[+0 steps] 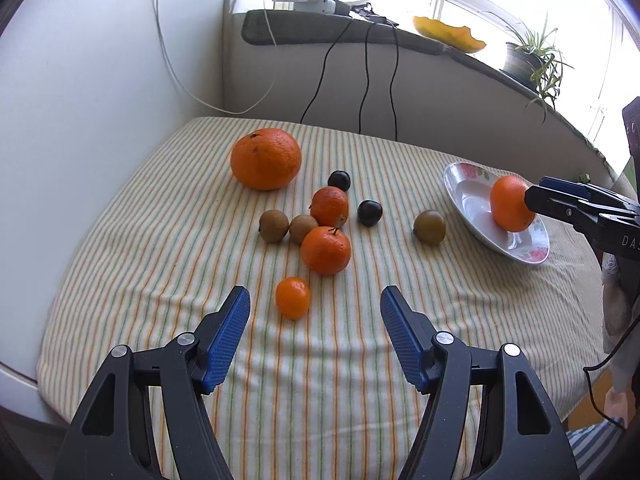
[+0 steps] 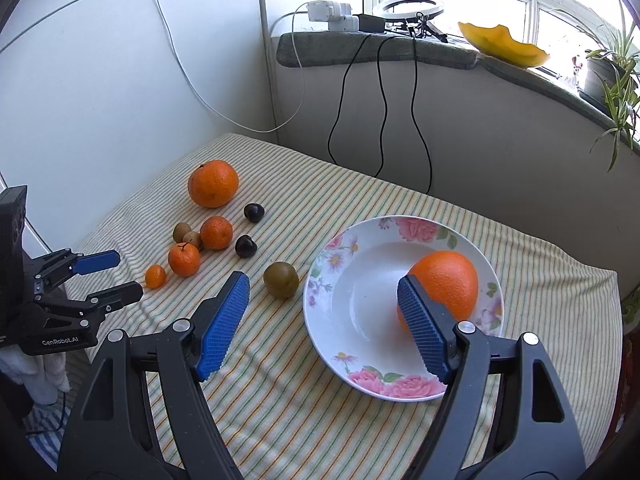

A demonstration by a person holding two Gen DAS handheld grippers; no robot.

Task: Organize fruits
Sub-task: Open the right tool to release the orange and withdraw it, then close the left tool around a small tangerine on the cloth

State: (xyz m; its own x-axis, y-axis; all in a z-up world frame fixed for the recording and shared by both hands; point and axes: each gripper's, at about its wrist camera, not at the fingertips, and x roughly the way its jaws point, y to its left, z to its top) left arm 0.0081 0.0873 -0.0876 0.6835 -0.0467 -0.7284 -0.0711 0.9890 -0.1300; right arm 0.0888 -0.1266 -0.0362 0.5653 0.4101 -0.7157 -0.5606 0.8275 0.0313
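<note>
Counting fruit on the striped cloth (image 1: 120, 280): one big orange (image 1: 266, 164), two mandarins (image 1: 326, 250), one small kumquat-like fruit (image 1: 293, 297), two dark plums (image 1: 369, 213), two brown kiwi-like fruits (image 1: 273, 226) touching, one greenish-brown fruit (image 2: 281, 280) just beside the floral plate (image 2: 384, 388). One more orange (image 2: 450, 284) sits in the plate. Left gripper (image 1: 314, 300): jaws apart, nothing between the pads, small fruit just ahead, nearer the left finger. Right gripper (image 2: 324, 288): jaws wide, over the plate's near-left part; orange lies behind the right finger, contact unclear, not clamped.
</note>
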